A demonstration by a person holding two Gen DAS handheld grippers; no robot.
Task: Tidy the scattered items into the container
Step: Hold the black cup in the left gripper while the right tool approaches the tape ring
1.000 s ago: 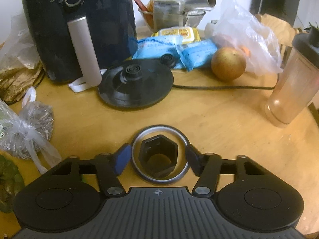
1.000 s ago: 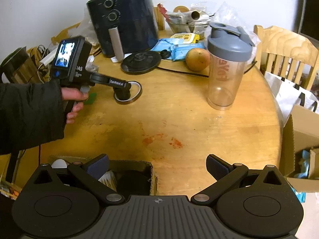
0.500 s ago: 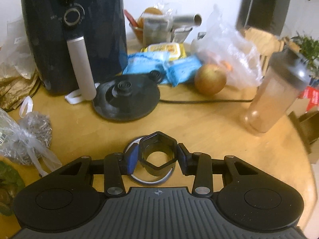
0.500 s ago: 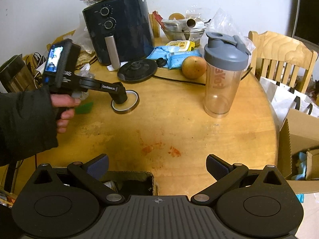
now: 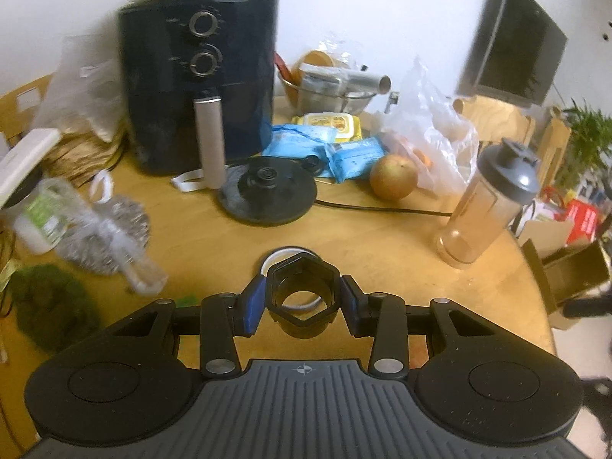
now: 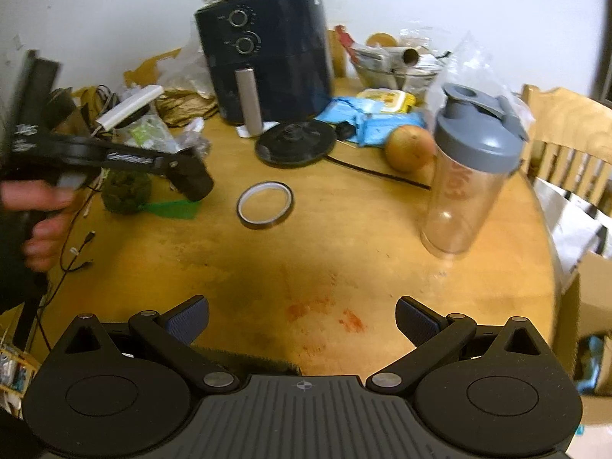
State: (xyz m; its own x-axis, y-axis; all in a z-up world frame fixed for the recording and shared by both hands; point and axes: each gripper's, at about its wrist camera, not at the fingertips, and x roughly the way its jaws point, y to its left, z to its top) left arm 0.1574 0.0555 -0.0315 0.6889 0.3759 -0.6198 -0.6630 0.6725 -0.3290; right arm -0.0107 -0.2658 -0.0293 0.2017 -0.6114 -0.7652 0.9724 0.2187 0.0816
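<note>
My left gripper is shut on a black hollow hexagonal piece, its blue pads pressing both sides. It hangs clear above the round wooden table. Just behind and below it a tape ring lies flat. The right wrist view shows a hand holding that gripper with the hexagonal piece at the left, the tape ring alone on the table to its right. My right gripper stands open and empty over the near table edge. A dark box rim just shows under it.
A black air fryer, a kettle base with its cord, blue packets and a round fruit crowd the back. A lidded shaker bottle stands at the right. Bagged steel wool and a green pad lie left. A cardboard box sits beyond the right edge.
The left gripper closed on the hexagonal piece inside the tape ring and lifted it up and away to the left. The ring stayed on the table. The right gripper shifted slightly.
</note>
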